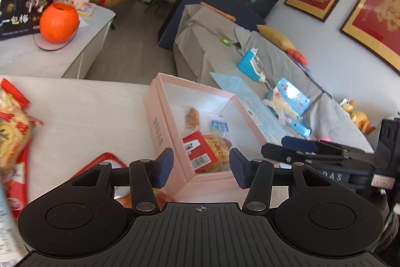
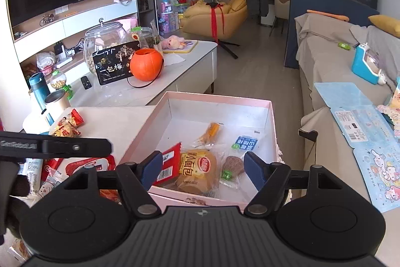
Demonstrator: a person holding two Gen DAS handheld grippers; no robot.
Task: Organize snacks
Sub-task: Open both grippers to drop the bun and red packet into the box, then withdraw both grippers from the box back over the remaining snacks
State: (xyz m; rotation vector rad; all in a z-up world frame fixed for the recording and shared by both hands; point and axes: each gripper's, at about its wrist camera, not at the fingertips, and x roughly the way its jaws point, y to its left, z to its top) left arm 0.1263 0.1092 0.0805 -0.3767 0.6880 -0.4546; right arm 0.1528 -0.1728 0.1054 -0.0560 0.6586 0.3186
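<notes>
An open pink box (image 2: 217, 97) sits on the white table and holds several snacks: a yellow bread packet (image 2: 197, 169), a red packet (image 2: 170, 164), a brown cookie packet (image 2: 232, 167), a small blue sachet (image 2: 246, 143) and an orange stick (image 2: 210, 131). My right gripper (image 2: 203, 169) hovers open over the box's near edge, above the bread packet, with nothing pressed between its pads. My left gripper (image 1: 201, 168) is open too, straddling the near corner of the pink box (image 1: 160, 116), holding nothing. Loose snack packets (image 1: 12, 137) lie at the left. The left gripper's fingers (image 2: 62, 145) reach in beside them.
A red-and-white packet (image 2: 87, 167) lies left of the box. Behind stand an orange pumpkin bucket (image 2: 146, 64), a black snack box (image 2: 112, 66), a glass jar (image 2: 105, 36) and a metal cup (image 2: 57, 101). A grey sofa (image 2: 325, 61) with blue toys is on the right.
</notes>
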